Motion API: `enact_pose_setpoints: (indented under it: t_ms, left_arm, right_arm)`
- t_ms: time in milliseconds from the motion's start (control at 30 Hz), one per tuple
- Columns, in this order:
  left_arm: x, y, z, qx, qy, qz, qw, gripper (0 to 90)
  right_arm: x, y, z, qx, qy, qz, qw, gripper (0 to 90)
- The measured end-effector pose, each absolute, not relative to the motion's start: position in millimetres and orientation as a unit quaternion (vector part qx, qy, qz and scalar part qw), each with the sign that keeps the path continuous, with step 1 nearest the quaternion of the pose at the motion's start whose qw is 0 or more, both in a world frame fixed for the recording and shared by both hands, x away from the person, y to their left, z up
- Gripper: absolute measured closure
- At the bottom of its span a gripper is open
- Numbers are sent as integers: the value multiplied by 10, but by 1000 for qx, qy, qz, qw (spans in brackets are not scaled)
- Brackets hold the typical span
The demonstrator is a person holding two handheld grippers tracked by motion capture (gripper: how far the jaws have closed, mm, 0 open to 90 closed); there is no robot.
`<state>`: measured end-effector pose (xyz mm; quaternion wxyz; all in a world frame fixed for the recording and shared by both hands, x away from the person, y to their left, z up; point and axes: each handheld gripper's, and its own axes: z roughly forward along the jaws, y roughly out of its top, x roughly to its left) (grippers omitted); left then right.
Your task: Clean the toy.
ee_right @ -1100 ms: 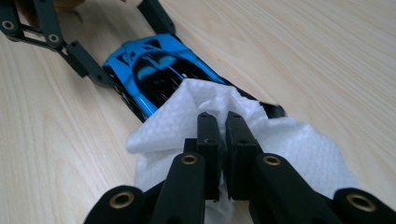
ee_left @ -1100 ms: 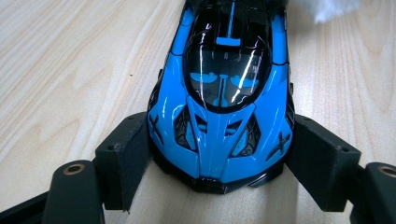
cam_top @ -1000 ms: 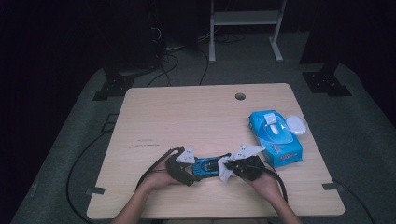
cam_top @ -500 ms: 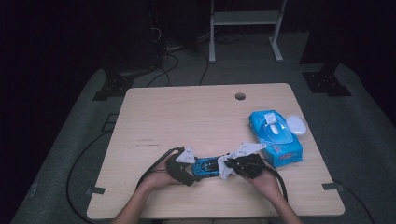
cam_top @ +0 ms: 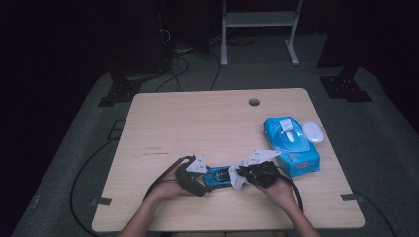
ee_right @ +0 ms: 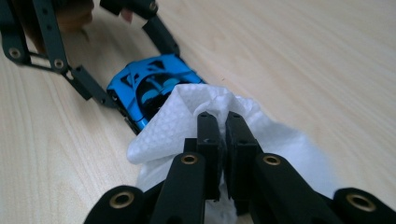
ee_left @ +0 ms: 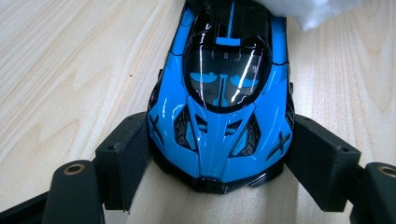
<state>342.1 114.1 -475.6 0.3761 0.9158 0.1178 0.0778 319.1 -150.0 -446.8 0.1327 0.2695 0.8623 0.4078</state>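
On the right side of the tabletop [cam_top: 197, 123] you have a blue wipes pack [cam_top: 291, 147] lying flat, its white flip lid [cam_top: 287, 124] up at the far end; what is inside it you cannot tell from here. Just beside its far right corner lies a small white oval thing [cam_top: 314, 132], too small to name. The toy car [cam_top: 220, 176] sits near the front edge of the tabletop, between your two hands, wheels down. Its long axis runs left to right across the tabletop as the high view has it, with the nose toward your left gripper [cam_top: 193, 178] and the tail toward your right gripper [cam_top: 249, 174]. In the left gripper view the car [ee_left: 223, 100] points straight back at the camera, nose lowest in the picture, roof and windscreen above it. Your left gripper [ee_left: 219, 158] has its jaws clamped on the two sides of the nose, one pad against each front wing, so the car is pinned in place. Your right gripper [ee_right: 219, 140] has its jaws closed tight on a bunched white wipe [ee_right: 187, 123], the pads almost meeting with the fabric pinched between them. The wipe [cam_top: 238, 177] lies over the tail end of the car [ee_right: 149, 88], touching the rear of the roof, and a corner of the wipe [ee_left: 308, 9] shows at the top of the left gripper view.
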Motion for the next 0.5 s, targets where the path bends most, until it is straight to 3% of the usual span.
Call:
enact_pose_setpoints:
  t_ms: [333, 500]
  left_arm:
    - [3420, 1140, -4758, 915, 118, 78, 377, 253]
    - [3418, 1139, -4758, 915, 119, 78, 377, 253]
  right_arm:
    - [3260, -1640, -4382, 291, 853, 406, 152, 854]
    - [3375, -1462, -4442, 283, 863, 392, 148, 854]
